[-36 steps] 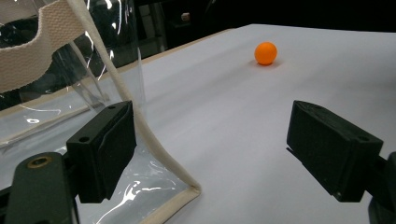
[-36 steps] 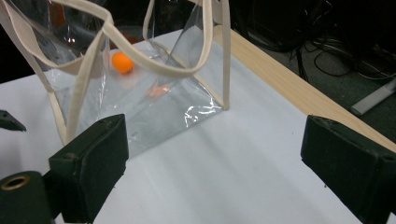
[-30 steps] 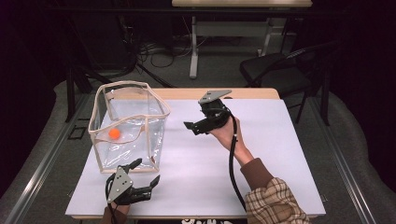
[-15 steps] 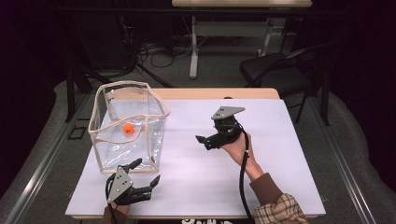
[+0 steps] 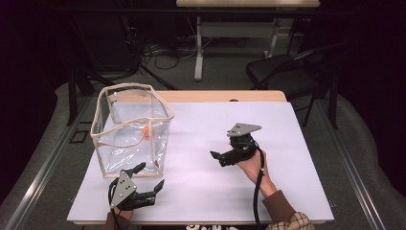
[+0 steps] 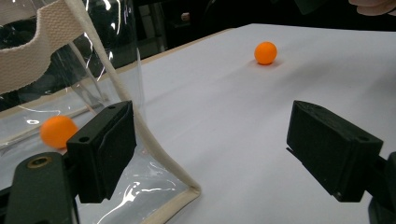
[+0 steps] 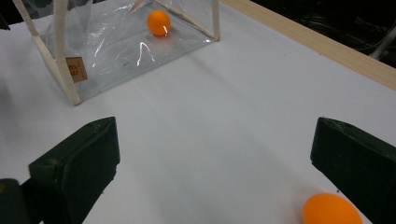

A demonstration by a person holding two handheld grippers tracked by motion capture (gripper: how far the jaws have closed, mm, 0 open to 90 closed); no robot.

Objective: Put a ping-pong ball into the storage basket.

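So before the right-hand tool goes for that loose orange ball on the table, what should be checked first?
1. Right gripper jaws open: ok. They have just been opening, with nothing between them.
2. Loose ball centred between those jaws: not ok. It sits close by one jaw.
3. Clear bag upright with its top open: ok.
4. Other ball inside the bag: ok.
5. Left gripper out of the way: ok. It is open, by the bag's near corner.
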